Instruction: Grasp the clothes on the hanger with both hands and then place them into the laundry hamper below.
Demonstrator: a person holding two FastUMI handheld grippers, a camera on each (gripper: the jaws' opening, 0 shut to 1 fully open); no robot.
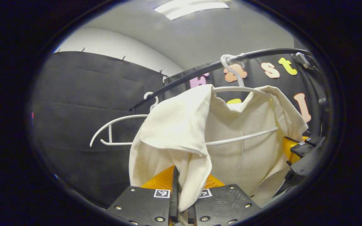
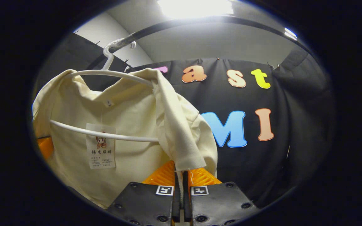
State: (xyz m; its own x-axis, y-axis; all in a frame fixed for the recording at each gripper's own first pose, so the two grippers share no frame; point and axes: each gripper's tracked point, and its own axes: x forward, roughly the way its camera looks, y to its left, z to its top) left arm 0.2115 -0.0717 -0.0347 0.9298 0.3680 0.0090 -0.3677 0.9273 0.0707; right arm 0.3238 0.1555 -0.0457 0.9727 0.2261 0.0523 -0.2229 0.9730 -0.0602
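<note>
Cloth of the booth wall (image 1: 83, 94) fills the left gripper view from 9 o'clock, with open room in front of it around an empty white hanger (image 1: 112, 131) on the black rail (image 1: 200, 70), and the cream garment (image 1: 231, 131) hangs on a second white hanger (image 1: 240, 89) toward 3 o'clock, its near fold pinched between the fingers of the left gripper (image 1: 182, 196) at 6 o'clock. In the right gripper view the garment (image 2: 130, 125) hangs at 9 o'clock, its right edge clamped in the right gripper (image 2: 181, 194) at 6 o'clock, the wall (image 2: 294, 125) standing beyond open space from 1 to 4 o'clock. The ceiling (image 2: 218, 44) is pale, with a bright light (image 2: 196, 8) at 12 o'clock.
</note>
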